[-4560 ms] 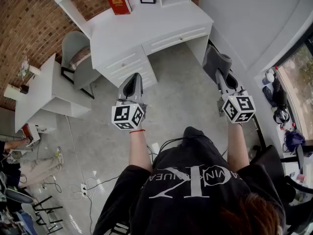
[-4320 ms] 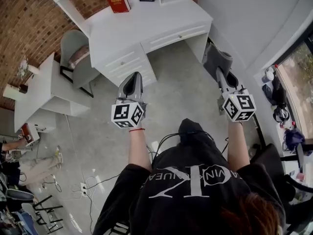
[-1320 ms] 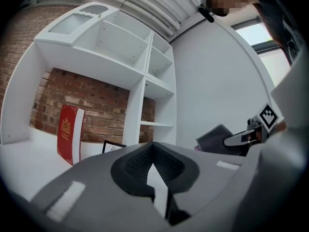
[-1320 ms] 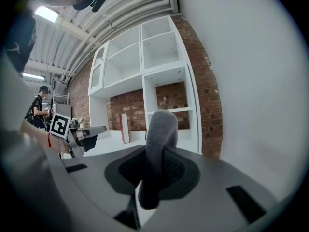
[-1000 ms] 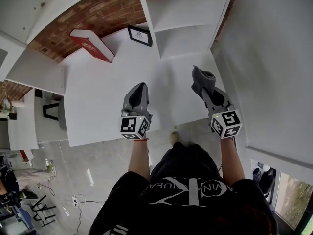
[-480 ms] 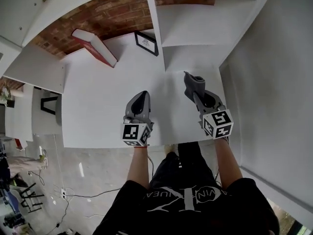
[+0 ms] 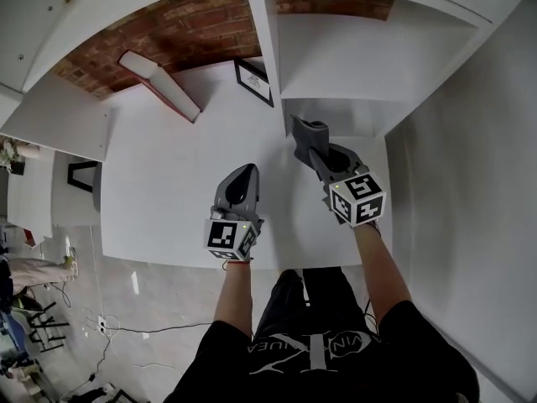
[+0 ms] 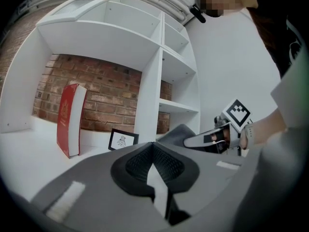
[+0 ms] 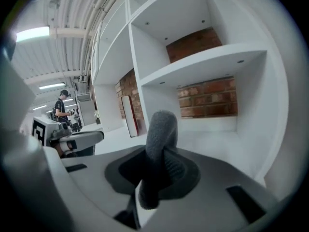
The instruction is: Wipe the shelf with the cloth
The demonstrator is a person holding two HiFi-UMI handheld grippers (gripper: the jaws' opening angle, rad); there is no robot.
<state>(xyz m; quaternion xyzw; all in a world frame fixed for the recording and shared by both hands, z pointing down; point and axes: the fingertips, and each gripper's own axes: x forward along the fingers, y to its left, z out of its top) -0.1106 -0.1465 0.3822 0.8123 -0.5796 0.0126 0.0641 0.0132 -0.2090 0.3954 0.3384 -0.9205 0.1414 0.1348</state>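
Near the shelf (image 9: 212,62), the right hand-held gripper (image 7: 315,151) is clamped on the cloth (image 9: 161,129) (grey, poking upward).

My right tongs (image 9: 154,170), matt grey plastic, pinch a fuzzy grey fleece cloth (image 9: 160,127). The counter (image 7: 168,183) and shelf (image 7: 369,61) look smooth, white-painted, faintly satin; the wall (image 7: 185,23) behind is rough red brick.

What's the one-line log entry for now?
right tongs: shut on cloth | left tongs: shut, empty | shelf: ahead of cloth
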